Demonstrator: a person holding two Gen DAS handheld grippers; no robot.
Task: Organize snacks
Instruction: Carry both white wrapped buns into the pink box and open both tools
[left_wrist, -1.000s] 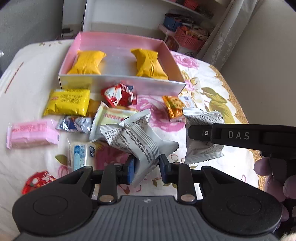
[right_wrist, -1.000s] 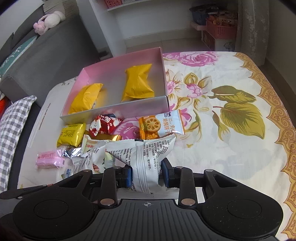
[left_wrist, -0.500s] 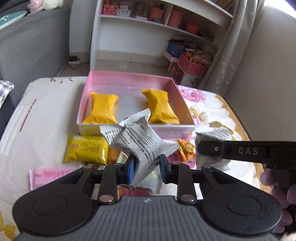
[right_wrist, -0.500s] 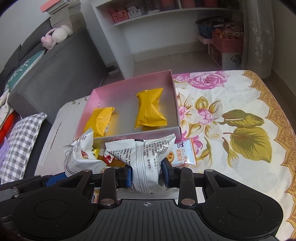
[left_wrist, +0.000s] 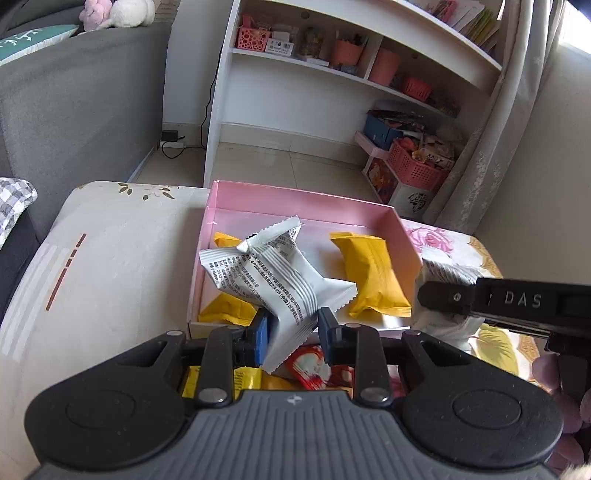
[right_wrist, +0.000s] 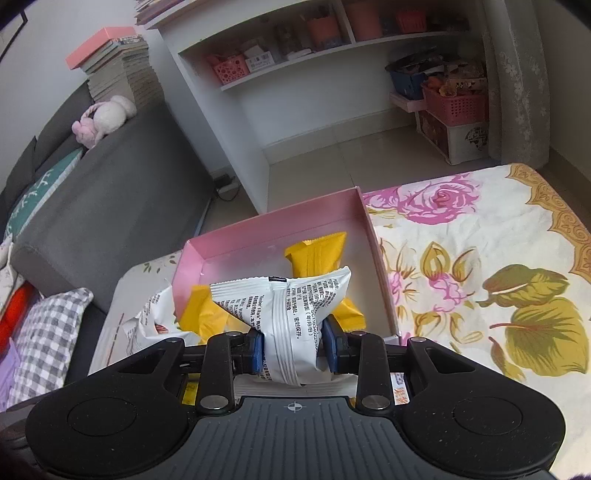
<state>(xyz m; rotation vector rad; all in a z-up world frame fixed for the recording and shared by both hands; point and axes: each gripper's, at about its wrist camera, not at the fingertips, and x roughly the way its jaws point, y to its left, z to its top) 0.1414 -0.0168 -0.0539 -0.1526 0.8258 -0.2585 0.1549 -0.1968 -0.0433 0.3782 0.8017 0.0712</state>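
A floral cloth (right_wrist: 480, 266) covers the table; a white shelf unit (left_wrist: 332, 96) stands behind. Each gripper, left (left_wrist: 291, 334) and right (right_wrist: 293, 349), clamps a white snack packet (left_wrist: 273, 280) (right_wrist: 295, 314) near the pink box (left_wrist: 295, 203) front edge, with bare cloth at the right

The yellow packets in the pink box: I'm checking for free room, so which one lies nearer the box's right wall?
The yellow packet lying lengthwise beside the pink box's right wall; the other yellow packet sits by the left wall, mostly hidden behind the held white packet.
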